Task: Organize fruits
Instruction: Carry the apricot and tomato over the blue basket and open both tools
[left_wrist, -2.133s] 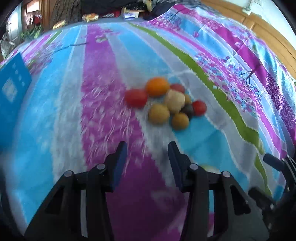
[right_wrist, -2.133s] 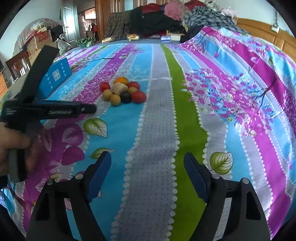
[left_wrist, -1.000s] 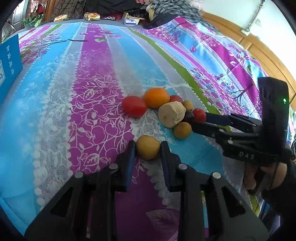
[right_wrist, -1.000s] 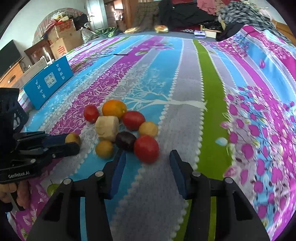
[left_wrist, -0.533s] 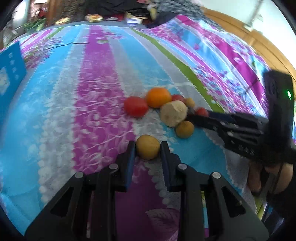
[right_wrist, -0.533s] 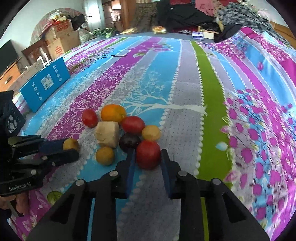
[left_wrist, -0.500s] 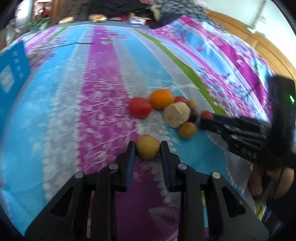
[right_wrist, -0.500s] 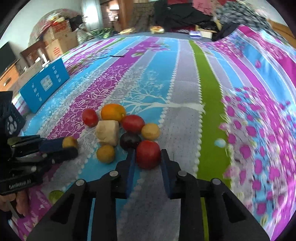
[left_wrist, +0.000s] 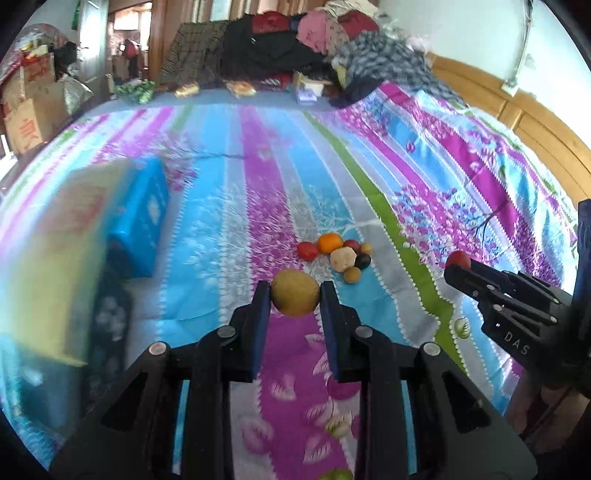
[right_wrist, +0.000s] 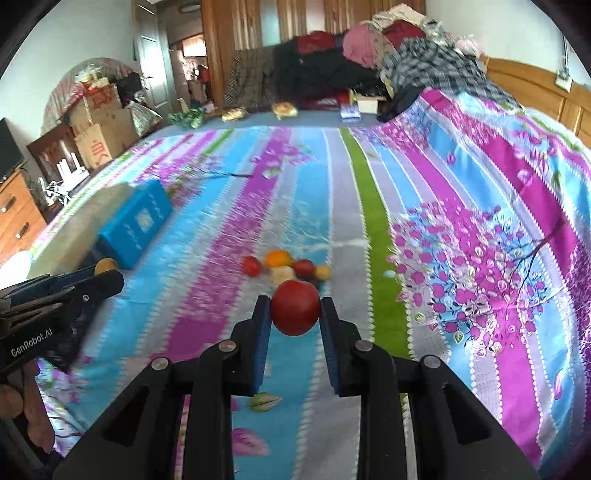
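My left gripper (left_wrist: 294, 301) is shut on a yellow-green round fruit (left_wrist: 294, 297) and holds it above the striped bedspread (left_wrist: 229, 229). My right gripper (right_wrist: 295, 312) is shut on a red tomato (right_wrist: 295, 312), also lifted off the cloth. The right gripper shows at the right of the left wrist view with the tomato (left_wrist: 458, 259) at its tip. The left gripper appears at the left of the right wrist view, its fruit (right_wrist: 105, 265) just visible. The remaining fruit pile (left_wrist: 338, 253) lies on the bed ahead: a tomato, an orange, a beige lump, a dark fruit and small yellow ones.
A blue box (left_wrist: 138, 229) with a pale open top lies on the bed to the left of the pile. Clothes (right_wrist: 369, 62) are heaped at the far end of the bed. A wooden headboard (left_wrist: 517, 122) runs along the right, cardboard boxes (right_wrist: 96, 140) stand at far left.
Both grippers rose from the bed with their fruits, so the pile now looks smaller and farther. The right gripper closed on the red tomato within the last second.
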